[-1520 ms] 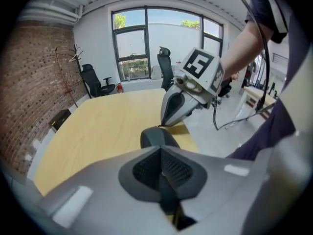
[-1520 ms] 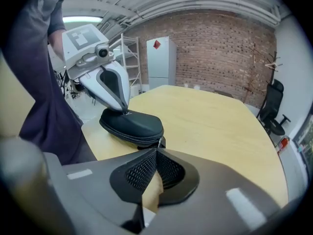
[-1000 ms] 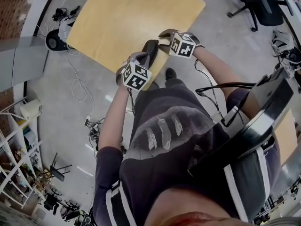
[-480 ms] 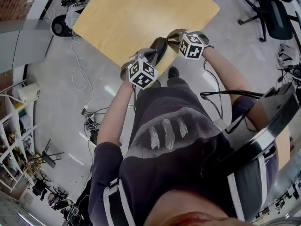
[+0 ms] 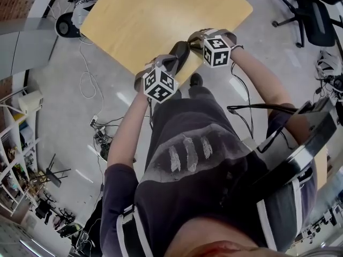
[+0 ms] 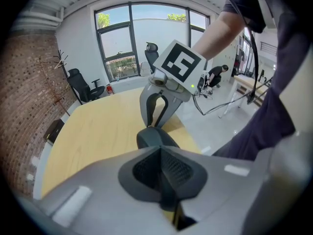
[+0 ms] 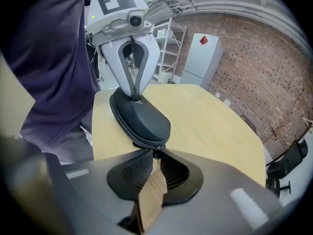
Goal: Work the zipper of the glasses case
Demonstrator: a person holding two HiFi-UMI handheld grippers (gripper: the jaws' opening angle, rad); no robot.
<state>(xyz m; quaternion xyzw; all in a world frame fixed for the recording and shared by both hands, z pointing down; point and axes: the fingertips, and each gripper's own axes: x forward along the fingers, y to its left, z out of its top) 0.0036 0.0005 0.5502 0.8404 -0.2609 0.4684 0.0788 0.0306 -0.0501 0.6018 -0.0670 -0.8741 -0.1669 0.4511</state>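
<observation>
Your glasses case [image 5: 179,55] lies on the wooden table [image 5: 150,15], close to the edge nearest your body, with one gripper at each end of it. It is a dark, rounded, soft-looking case. In the right gripper view its zipper track [image 7: 128,129] runs around the side facing you and looks closed along the stretch that shows. Your left gripper [image 6: 159,153] has its jaws fully together, with no gap between the pads. Its tips sit down on the end of the case nearest your left hand. Whether they pinch any of the case cannot be told from either gripper view. Your right gripper [image 7: 155,158] has just been closing its jaws, and they are now drawn in narrow. The small metal zipper pull [image 7: 157,149] sits between the tips at the other end of the case, and the tips are nipped onto it. Behind the tips the pads stay slightly apart, so a strip of tabletop shows through the gap. Both grippers slope downward toward the case and point at each other along its length. The case itself rests flat on the wood.
</observation>
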